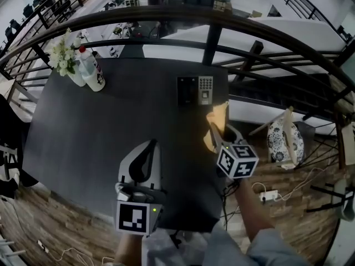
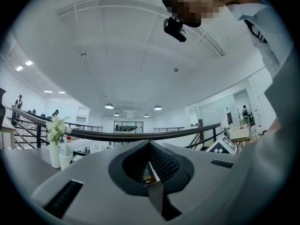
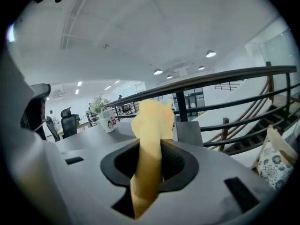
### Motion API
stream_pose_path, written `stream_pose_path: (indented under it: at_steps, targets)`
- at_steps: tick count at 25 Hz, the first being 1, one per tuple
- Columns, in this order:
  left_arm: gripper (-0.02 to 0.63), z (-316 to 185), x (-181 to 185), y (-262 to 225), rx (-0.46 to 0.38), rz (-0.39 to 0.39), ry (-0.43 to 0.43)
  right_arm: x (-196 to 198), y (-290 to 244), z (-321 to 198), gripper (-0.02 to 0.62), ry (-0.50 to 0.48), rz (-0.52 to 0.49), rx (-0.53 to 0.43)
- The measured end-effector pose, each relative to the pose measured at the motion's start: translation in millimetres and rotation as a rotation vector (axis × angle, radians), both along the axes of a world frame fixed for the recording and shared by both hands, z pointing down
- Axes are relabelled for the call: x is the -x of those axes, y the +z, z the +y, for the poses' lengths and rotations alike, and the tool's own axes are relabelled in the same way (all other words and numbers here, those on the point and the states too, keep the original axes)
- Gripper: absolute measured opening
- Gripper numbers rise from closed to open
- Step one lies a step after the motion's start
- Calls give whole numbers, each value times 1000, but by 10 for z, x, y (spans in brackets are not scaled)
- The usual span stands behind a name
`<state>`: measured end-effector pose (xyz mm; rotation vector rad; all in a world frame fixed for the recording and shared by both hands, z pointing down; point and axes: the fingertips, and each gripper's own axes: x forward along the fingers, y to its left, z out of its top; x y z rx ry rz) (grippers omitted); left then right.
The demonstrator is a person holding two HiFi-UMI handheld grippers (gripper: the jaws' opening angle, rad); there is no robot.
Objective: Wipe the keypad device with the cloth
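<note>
The keypad device (image 1: 195, 90), a dark panel with a grid of keys, sits at the far right of the dark table (image 1: 100, 132). A yellow cloth (image 1: 217, 119) hangs just in front of it, off the table's right edge, with my right gripper (image 1: 214, 133) shut on it. In the right gripper view the cloth (image 3: 149, 130) runs up between the jaws, and the device (image 3: 190, 132) shows as a grey slab behind it. My left gripper (image 1: 150, 146) hovers over the near table with its jaws shut and nothing between them (image 2: 150, 148).
A vase of white flowers (image 1: 65, 60) and a spray bottle (image 1: 93, 71) stand at the far left corner. A dark railing (image 1: 211, 37) runs behind the table. A patterned bag (image 1: 285, 140) and a power strip (image 1: 269, 195) are on the wooden floor at right.
</note>
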<state>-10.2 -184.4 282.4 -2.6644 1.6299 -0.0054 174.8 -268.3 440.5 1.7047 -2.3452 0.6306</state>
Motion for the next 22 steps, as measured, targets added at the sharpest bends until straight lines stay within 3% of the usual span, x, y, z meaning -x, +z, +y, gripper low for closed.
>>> stream_pose_path:
  at_steps: [14,22]
  targets:
    - [7,236,68,-269,-52,16,89,102,-855,753,102,82,10,-160]
    - [8,348,143,-394,-83,16,129,257,-985,1033,101,107,2,-190]
